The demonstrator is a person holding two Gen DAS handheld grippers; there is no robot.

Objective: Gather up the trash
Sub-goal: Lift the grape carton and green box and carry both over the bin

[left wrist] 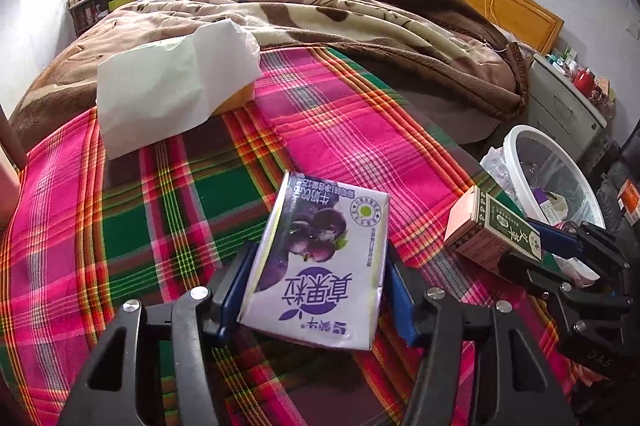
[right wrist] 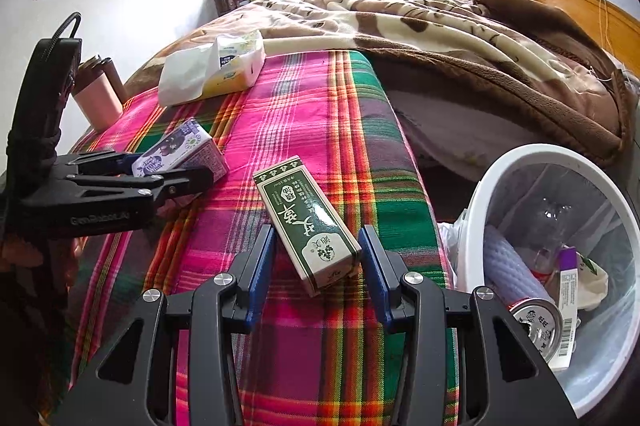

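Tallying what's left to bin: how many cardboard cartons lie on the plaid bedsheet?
2: a purple-and-white fruit-milk carton between the left tongs, and a green-and-white slim box between the right tongs. The yellow tissue pack isn't counted.

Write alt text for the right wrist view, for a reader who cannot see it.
The right gripper straddles a green box lying on a plaid bedsheet, jaws not visibly pressing it. A white bin holding trash stands to the right; the left gripper is at a purple carton.
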